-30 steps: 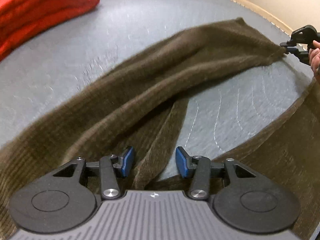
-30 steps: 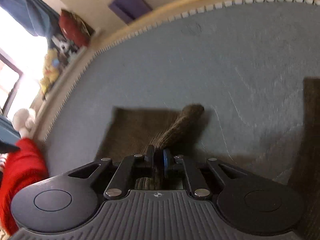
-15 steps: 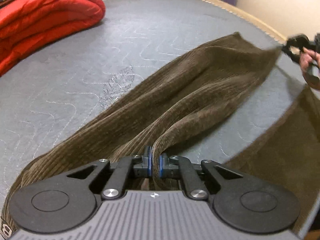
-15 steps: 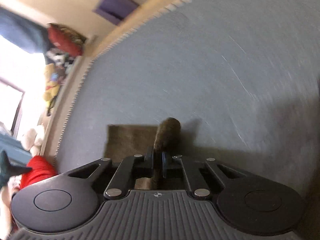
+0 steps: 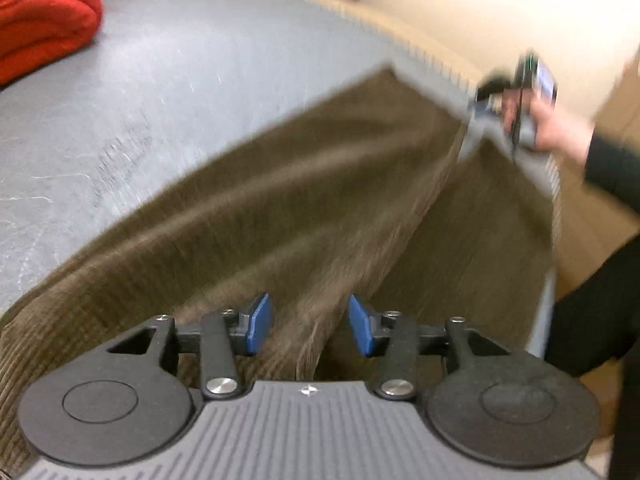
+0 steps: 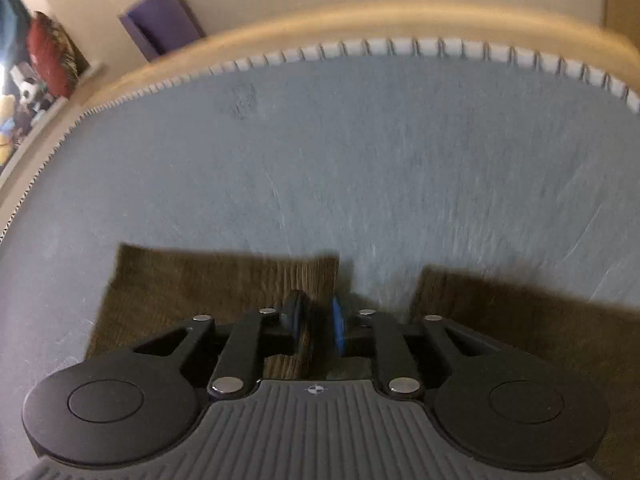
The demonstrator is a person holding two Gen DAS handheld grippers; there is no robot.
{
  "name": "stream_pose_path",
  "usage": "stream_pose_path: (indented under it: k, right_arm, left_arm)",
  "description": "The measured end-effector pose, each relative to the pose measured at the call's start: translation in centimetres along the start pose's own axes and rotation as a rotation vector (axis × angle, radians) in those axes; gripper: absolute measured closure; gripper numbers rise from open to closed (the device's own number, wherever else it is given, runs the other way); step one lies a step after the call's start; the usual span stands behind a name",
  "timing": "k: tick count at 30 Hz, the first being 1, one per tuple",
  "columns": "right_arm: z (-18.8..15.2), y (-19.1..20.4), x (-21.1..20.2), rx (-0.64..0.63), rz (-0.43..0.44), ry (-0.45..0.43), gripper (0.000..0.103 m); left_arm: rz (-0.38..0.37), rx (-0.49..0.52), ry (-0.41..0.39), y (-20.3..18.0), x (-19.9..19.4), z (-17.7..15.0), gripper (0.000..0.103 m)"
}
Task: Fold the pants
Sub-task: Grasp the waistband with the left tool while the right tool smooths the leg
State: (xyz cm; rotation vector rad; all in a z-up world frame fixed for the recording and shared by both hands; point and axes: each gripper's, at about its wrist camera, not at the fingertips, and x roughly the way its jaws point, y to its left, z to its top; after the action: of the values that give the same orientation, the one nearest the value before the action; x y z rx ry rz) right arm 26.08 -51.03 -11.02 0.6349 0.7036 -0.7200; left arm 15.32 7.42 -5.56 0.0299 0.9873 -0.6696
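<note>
lying spread over the grey-blue mattress [image 5: 192, 80], the brown corduroy pants [image 5: 304, 200] run from the near left edge of the left wrist view toward the far right, one leg draped partly over the other with a long ridge of cloth between them; left gripper [image 5: 308, 326] poised above that ridge, its blue pads [image 5: 256, 322] apart, jaws having just been opening, the fold of cloth seen between them but not pressed by either pad; right gripper [image 6: 316, 322] seen in its own view at the hem ends of the two legs, its jaws narrow and having just been opening, a slim gap showing between the pads, brown cloth below and between them, no pad visibly pressing it; the same gripper appears blurred at the far right of the left wrist view, held by a hand [image 5: 548, 124] with a dark sleeve [image 5: 612, 168]; red folded blanket [image 5: 40, 28] on the far left of the mattress, well apart from the pants; purple object [image 6: 164, 20] against the wall beyond the mattress edge; soft toys [image 6: 24, 96] at the far left of the right wrist view; both views blurred
</note>
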Motion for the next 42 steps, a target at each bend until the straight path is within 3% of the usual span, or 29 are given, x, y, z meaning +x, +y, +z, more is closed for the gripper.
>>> stream_pose_path:
  k: [1, 2, 3, 4, 6, 7, 8, 11, 13, 16, 19, 22, 25, 28, 29, 31, 33, 36, 37, 42]
  right_arm:
    - [0.2, 0.6, -1.1, -0.027, 0.009, -0.025, 0.082]
    - [0.2, 1.0, -2.3, -0.048, 0.029, -0.045, 0.08]
    - [0.1, 1.3, -3.4, -0.063, 0.051, -0.06, 0.08]
    - [0.1, 2.0, -4.6, -0.085, 0.085, -0.071, 0.08]
    - [-0.2, 3.6, -7.1, -0.13, 0.163, -0.086, 0.08]
    - [-0.4, 4.6, -8.6, -0.156, 0.209, -0.091, 0.08]
    - [-0.8, 5.5, -10.3, -0.183, 0.256, -0.093, 0.08]
    - [-2.9, 8.0, -15.9, -0.289, 0.412, -0.06, 0.08]
    - [-5.1, 9.4, -20.0, -0.394, 0.534, -0.027, 0.08]
    - [-8.9, 10.4, -25.7, -0.576, 0.685, 0.008, 0.078]
    - [-13.0, 11.6, -29.4, -0.723, 0.788, 0.081, 0.076]
    - [-18.9, 11.6, -31.9, -0.873, 0.871, 0.213, 0.075]
    - [-26.0, 10.3, -33.9, -1.088, 0.929, 0.28, 0.075]
    - [-33.4, 8.8, -34.5, -1.369, 0.945, 0.341, 0.076]
    - [-35.2, 8.2, -34.8, -1.452, 0.956, 0.341, 0.076]
    - [-38.0, 6.9, -35.3, -1.577, 0.992, 0.357, 0.075]
    - [-39.2, 6.2, -35.2, -1.626, 1.001, 0.369, 0.073]
    - [-40.6, 5.5, -35.3, -1.712, 1.008, 0.349, 0.055]
    - [-40.9, 5.4, -35.2, -1.74, 1.009, 0.345, 0.048]
    - [-43.1, 4.2, -35.1, -1.855, 0.998, 0.385, 0.047]
  left_arm:
    - [-0.012, -0.034, -0.023, 0.9, -0.8, 0.0, 0.055]
    - [-0.014, -0.07, -0.032, 1.9, -1.4, -0.2, 0.061]
    - [-0.006, -0.096, -0.024, 2.9, -1.5, -0.5, 0.076]
    - [0.023, -0.117, 0.01, 3.9, -1.1, -1.0, 0.082]
    - [0.127, -0.155, 0.143, 5.5, 1.6, -3.0, 0.084]
    - [0.185, -0.162, 0.224, 6.0, 3.2, -4.1, 0.083]
    - [0.212, -0.177, 0.256, 6.5, 4.0, -5.0, 0.077]
    - [0.251, -0.264, 0.195, 6.8, 1.9, -4.0, 0.076]
    - [0.268, -0.267, 0.116, 6.7, -1.4, -3.0, 0.076]
    - [0.278, -0.352, 0.052, 7.6, -7.1, -3.0, 0.076]
    - [0.341, -0.382, 0.074, 7.3, -11.4, -5.3, 0.075]
    - [0.386, -0.426, 0.146, 7.2, -13.8, -10.4, 0.074]
    - [0.414, -0.473, 0.203, 7.4, -14.8, -16.6, 0.068]
    - [0.386, -0.623, 0.193, 8.7, -14.8, -21.5, 0.063]
    - [0.395, -0.624, 0.237, 9.0, -14.9, -22.5, 0.063]
    - [0.465, -0.56, 0.21, 8.6, -15.4, -22.5, 0.051]
    - [0.44, -0.578, 0.198, 8.6, -15.8, -22.9, 0.042]
    - [0.408, -0.549, 0.21, 8.1, -15.1, -22.9, 0.031]
    - [0.414, -0.52, 0.219, 7.6, -14.8, -22.8, 0.03]
    - [0.443, -0.415, 0.294, 6.8, -12.0, -22.4, 0.031]
